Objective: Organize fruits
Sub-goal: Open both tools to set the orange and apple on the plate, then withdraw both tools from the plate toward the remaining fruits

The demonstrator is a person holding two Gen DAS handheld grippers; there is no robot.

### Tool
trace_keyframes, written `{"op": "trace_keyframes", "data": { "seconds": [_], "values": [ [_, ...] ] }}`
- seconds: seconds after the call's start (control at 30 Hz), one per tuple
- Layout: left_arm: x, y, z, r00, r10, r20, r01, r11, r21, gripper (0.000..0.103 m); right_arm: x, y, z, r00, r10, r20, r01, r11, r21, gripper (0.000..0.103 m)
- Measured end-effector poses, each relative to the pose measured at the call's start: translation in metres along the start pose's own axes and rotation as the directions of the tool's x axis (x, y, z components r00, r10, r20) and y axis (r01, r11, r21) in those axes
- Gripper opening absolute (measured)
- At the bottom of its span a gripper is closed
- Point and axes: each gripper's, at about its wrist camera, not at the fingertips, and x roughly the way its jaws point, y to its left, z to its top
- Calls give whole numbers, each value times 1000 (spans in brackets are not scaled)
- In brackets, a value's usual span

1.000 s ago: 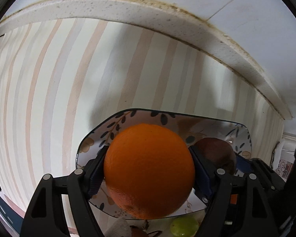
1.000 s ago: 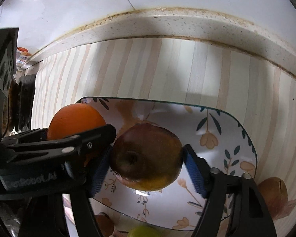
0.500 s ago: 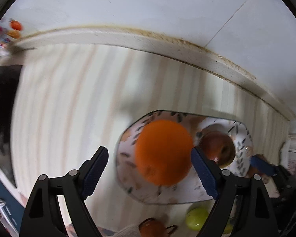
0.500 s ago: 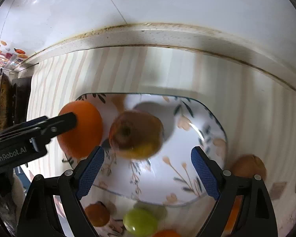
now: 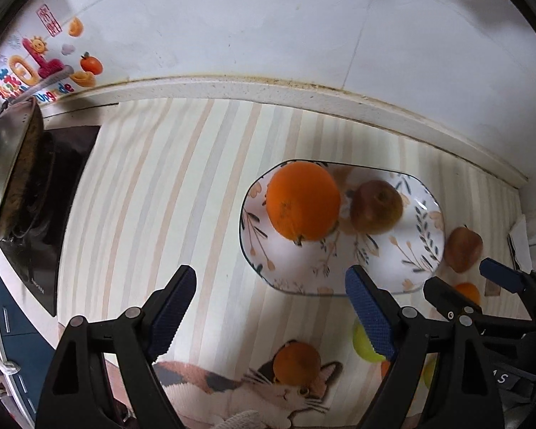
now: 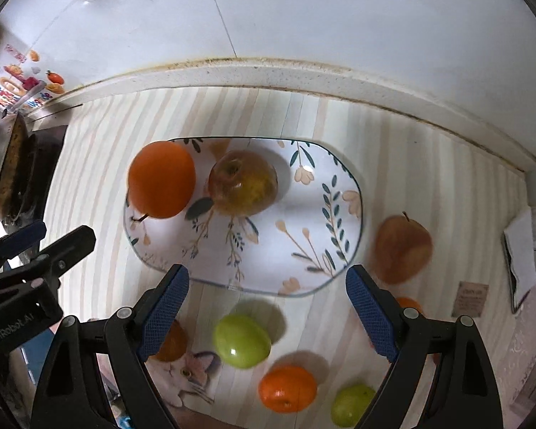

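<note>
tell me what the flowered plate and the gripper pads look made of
Plate: likely glazed ceramic, glossy, going by the bright glare spots and printed leaf pattern. Pads of the right hand-held gripper: blue, matte, fine grid texture, probably rubber or soft plastic.

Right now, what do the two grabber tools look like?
Both tools are black plastic, each with two angled fingers joined by silver rivets and tipped with textured blue pads. The left tool has white lettering on its side. No sleeves or cables show.
</note>
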Motion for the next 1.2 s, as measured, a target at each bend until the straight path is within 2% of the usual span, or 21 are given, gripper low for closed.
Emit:
{"op": "trace_keyframes", "data": {
  "seconds": [0.43, 0.7, 0.83, 0.97, 1.2],
  "values": [
    [-73, -9, -51, 989, -24, 146, 23, 1000, 7, 85, -77, 3, -50, 992, 13, 129, -14, 1000, 5, 92],
    [-98, -8, -73, 982, -43, 185, 43, 999, 9, 85, -109, 1, -76, 981, 38, 188, -42, 999, 17, 92],
    [-94, -6, -81, 985, -46, 167, 47, 999, -5, 85, -110, -5, -85, 980, 62, 190, -71, 997, 40, 92],
    [-80, -6, -90, 990, -34, 136, 36, 999, -9, 85, -94, -14, -91, 985, 78, 156, -89, 994, 66, 92],
    [-13, -10, -103, 1000, -6, -20, 6, 1000, 5, 85, -21, -34, -111, 996, 93, 9, -93, 987, 127, 92]
  ]
}}
